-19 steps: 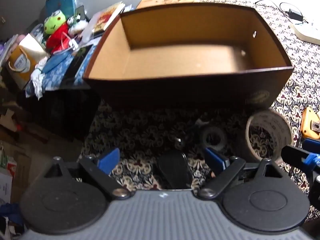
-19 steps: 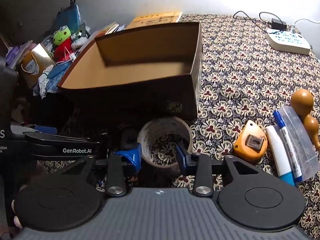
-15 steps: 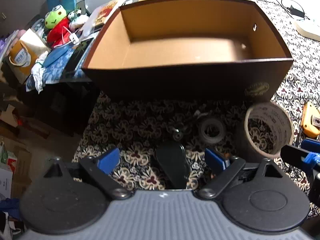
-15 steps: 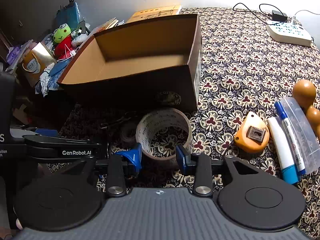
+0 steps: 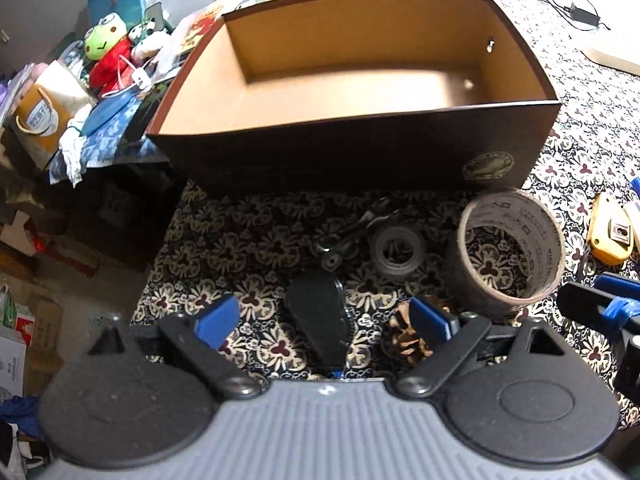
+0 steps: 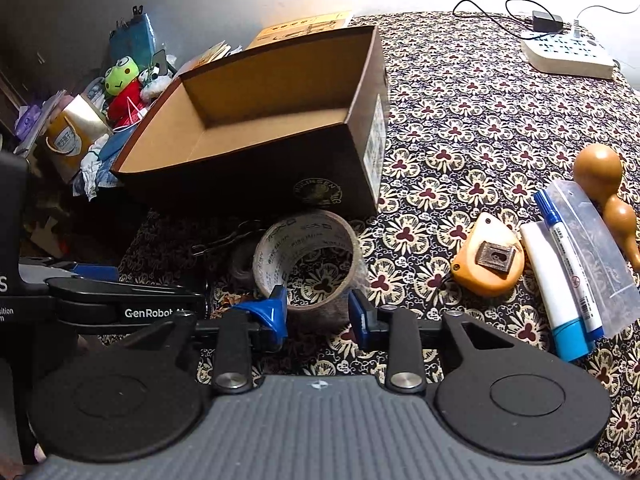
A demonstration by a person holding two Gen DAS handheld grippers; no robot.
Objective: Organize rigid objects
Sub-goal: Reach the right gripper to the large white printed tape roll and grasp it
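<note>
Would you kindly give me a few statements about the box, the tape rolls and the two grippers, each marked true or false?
1. The brown box holds nothing that can be seen. True.
2. The large tape roll lies inside the box. False: it sits on the patterned cloth in front of the box.
3. The left gripper is open, with a flat black object between its fingers. True.
4. The right gripper is clamped on the orange tape measure. False: it is open, its fingers flanking the large tape roll.
5. A smaller grey tape roll lies left of the large one in the left wrist view. True.
</note>
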